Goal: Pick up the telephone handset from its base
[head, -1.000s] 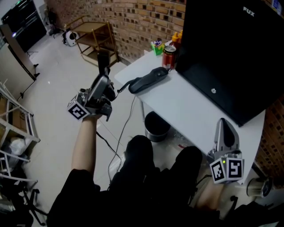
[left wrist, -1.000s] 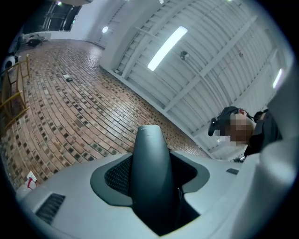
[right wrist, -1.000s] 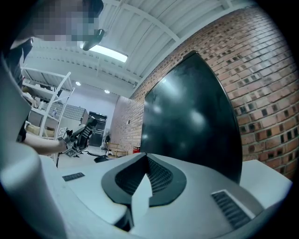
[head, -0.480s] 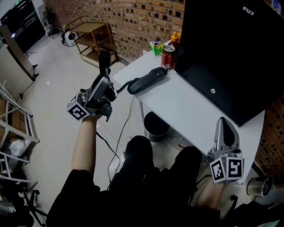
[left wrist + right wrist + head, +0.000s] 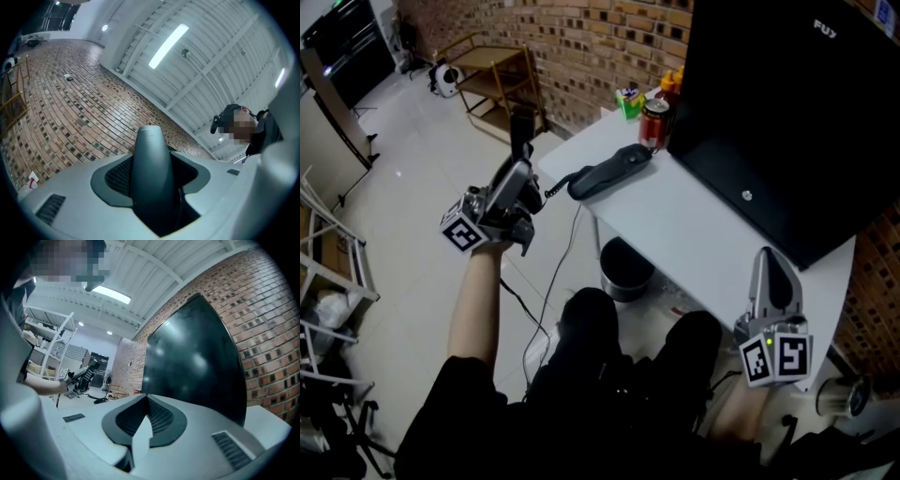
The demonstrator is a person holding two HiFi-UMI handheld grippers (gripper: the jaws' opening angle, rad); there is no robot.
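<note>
My left gripper [image 5: 517, 174] is raised off the left end of the white table [image 5: 703, 239] and is shut on the dark telephone handset [image 5: 520, 131], which sticks up past its jaws. In the left gripper view the handset [image 5: 152, 173] fills the gap between the jaws. A coiled cord [image 5: 555, 186] runs from it to the dark phone base [image 5: 609, 171] on the table's left corner. The right gripper view also shows the handset [image 5: 86, 370] held up in the distance. My right gripper [image 5: 772, 267] rests at the table's near right edge, shut and holding nothing.
A big black monitor [image 5: 787, 103] stands along the back of the table. A red can [image 5: 655, 120] and small bottles sit just behind the base. A dark bin [image 5: 626, 267] is under the table, a wooden cart [image 5: 497, 80] by the brick wall.
</note>
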